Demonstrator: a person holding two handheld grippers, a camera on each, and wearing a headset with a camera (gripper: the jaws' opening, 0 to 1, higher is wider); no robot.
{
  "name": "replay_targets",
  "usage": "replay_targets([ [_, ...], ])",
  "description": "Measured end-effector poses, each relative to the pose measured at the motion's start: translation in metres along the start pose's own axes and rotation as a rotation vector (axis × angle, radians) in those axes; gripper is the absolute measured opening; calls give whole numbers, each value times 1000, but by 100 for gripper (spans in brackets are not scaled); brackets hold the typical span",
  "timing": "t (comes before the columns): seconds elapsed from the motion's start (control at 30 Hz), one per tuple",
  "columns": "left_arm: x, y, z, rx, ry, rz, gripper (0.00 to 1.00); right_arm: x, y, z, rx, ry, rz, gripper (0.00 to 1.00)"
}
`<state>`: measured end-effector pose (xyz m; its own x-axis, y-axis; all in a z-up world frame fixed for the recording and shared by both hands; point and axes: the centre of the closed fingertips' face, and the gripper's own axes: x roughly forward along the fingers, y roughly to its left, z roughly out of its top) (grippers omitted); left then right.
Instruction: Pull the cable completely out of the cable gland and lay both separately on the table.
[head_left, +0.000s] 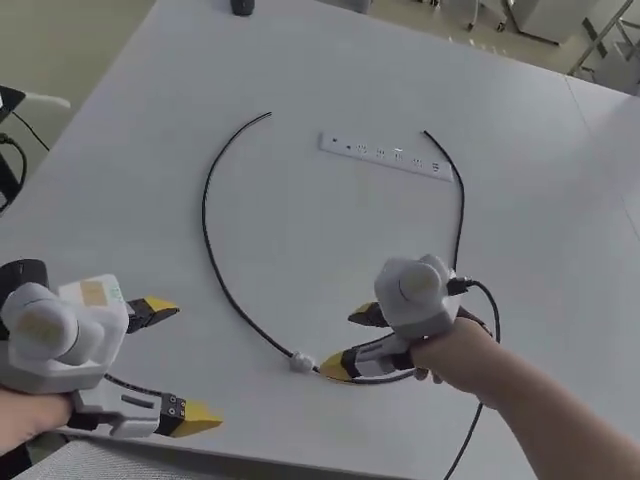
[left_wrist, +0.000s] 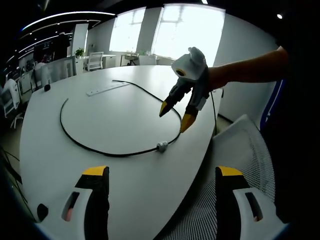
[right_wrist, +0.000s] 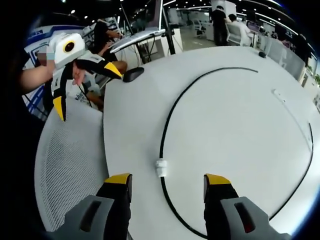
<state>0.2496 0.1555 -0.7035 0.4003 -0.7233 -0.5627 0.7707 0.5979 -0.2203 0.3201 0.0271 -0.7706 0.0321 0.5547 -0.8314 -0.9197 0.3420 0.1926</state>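
A long black cable (head_left: 207, 245) lies in a wide loop on the white table (head_left: 300, 220). It still runs through a small white cable gland (head_left: 301, 362) near the table's front edge. My right gripper (head_left: 348, 342) stands open just right of the gland, holding nothing. In the right gripper view the gland (right_wrist: 160, 167) lies just ahead of the open jaws. My left gripper (head_left: 185, 362) is open at the lower left, off the cable. From the left gripper view the gland (left_wrist: 162, 147) sits on the table, with the right gripper (left_wrist: 173, 121) above it.
A white power strip (head_left: 386, 155) lies at the far side inside the loop's opening. A dark object (head_left: 241, 7) sits at the far edge, and a black mouse-like thing (right_wrist: 132, 74) near the left corner. A grey mesh chair (right_wrist: 70, 165) stands below the front edge.
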Motion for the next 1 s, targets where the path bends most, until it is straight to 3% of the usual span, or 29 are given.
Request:
replay_targets([
  [0.13,-1,1,-2,13,10,8,88,12,1,-6,-19,35,4,57],
  [0.4,-4,-2,0,-7,-11,13,92,31,6,-5,-39,62,22,45],
  [0.6,-7,-5,-1,-8,-4,2,91,45,9,-11,-100,117,27,36],
  [0.7,-10,-5,4,-41,-37,-3,89,49,7,-14,-114,138,26,34],
  [1.0,-9,-11,-1,-45,-24,-14,87,52,8,-21,-104,159,38,24],
])
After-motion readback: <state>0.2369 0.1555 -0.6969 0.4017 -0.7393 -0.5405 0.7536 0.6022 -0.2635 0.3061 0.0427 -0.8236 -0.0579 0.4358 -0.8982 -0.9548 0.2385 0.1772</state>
